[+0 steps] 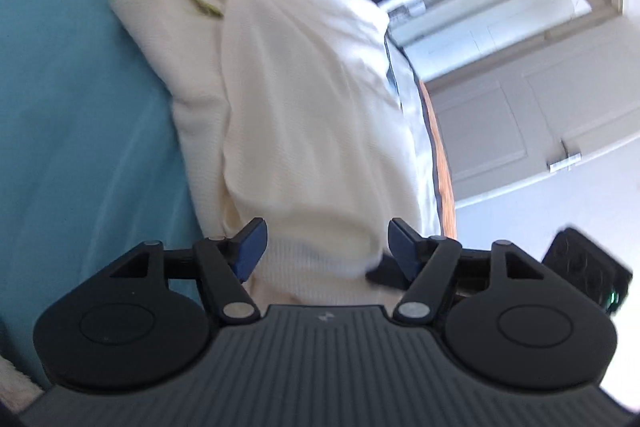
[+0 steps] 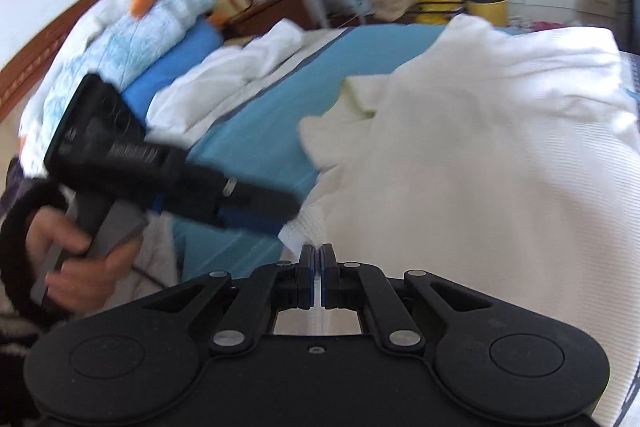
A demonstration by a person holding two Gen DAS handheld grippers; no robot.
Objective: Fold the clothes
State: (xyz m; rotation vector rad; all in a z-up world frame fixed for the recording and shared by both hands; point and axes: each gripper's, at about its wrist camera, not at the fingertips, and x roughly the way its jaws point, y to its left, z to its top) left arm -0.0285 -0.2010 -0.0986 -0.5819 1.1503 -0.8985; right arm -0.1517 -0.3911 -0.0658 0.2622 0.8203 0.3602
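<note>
Right gripper pinching cream garment hem.

The left gripper points downward with its blue-padded jaws spread wide apart. The right gripper has its jaws pressed together, pads nearly touching. A bare left hand with a dark cuff grasps the left gripper's handle.

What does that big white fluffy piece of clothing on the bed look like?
The cream knit garment looks soft and waffle-textured, with a ribbed hem near the camera. One folded part has a thin green-edged trim. It lies rumpled and partly folded on the blue bedsheet, near the bed's edge. The left claw stands open around its hem; the right claw is shut at its edge.
</note>
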